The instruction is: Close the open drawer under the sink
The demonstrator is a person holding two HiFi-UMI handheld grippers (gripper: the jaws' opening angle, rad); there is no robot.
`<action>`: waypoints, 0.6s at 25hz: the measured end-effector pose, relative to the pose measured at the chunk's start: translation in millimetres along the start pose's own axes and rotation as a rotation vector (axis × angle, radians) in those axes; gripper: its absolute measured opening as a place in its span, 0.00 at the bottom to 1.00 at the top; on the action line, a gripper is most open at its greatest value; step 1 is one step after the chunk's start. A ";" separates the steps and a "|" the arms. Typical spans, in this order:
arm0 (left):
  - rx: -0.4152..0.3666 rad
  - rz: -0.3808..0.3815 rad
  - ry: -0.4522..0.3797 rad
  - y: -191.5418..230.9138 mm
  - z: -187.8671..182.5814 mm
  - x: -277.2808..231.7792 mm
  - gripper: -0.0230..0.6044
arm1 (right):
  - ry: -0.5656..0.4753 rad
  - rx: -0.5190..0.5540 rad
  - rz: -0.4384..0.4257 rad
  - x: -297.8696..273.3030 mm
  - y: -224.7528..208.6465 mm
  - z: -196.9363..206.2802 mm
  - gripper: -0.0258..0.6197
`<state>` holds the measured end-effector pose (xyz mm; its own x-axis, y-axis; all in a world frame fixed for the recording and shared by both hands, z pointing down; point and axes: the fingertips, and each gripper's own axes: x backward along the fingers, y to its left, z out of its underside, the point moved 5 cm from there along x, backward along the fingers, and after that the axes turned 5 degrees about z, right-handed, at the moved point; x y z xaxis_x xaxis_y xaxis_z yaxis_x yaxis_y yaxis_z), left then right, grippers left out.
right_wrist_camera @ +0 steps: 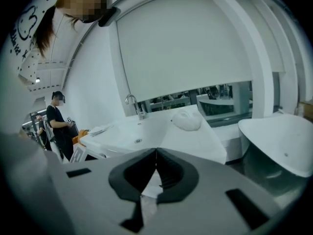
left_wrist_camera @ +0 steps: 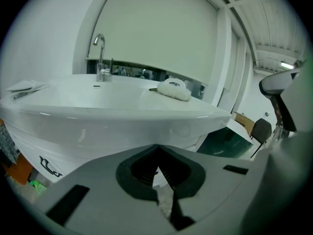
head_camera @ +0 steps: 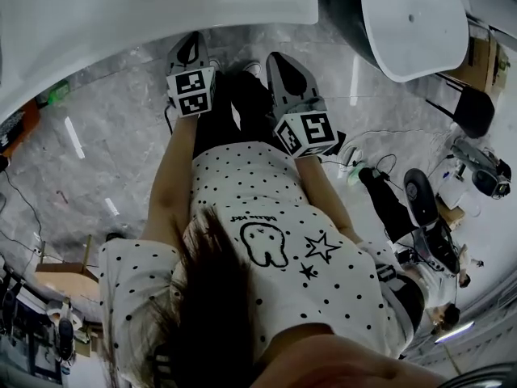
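A white sink (left_wrist_camera: 112, 109) with a chrome faucet (left_wrist_camera: 100, 58) fills the left gripper view, seen from just below rim height. Under its basin shows a white cabinet front (left_wrist_camera: 34, 148) with a black mark; I cannot tell whether a drawer stands open. My left gripper (left_wrist_camera: 157, 146) is shut with nothing between its jaws. My right gripper (right_wrist_camera: 156, 150) is also shut and empty, and looks over the same sink (right_wrist_camera: 146, 131) and faucet (right_wrist_camera: 132, 104). In the head view both grippers, left (head_camera: 191, 45) and right (head_camera: 284, 61), hang just short of the sink's rim (head_camera: 161, 10).
A white rolled cloth (left_wrist_camera: 171, 88) (right_wrist_camera: 187, 119) lies on the sink top right of the faucet. A second white basin (right_wrist_camera: 279, 141) (head_camera: 412, 23) stands to the right. A person in black (right_wrist_camera: 61, 126) stands left of the sink. Cables and gear lie on the marble floor (head_camera: 105, 136).
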<state>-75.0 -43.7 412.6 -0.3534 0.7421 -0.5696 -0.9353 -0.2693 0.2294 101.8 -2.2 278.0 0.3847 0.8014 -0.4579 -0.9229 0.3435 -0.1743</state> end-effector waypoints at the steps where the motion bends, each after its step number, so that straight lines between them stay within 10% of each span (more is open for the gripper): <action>1: -0.002 0.004 0.001 -2.5 -2.1 1.6 0.04 | -0.001 0.010 -0.005 1.1 0.4 -1.9 0.06; 15: -0.049 -0.002 -0.009 -8.0 -26.1 20.4 0.04 | -0.018 0.098 -0.055 6.9 13.2 -9.8 0.06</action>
<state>-75.2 -42.4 378.5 -0.3514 0.7481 -0.5629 -0.9359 -0.2974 0.1889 92.1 3.1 264.0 0.4356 0.7885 -0.4342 -0.8947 0.4323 -0.1125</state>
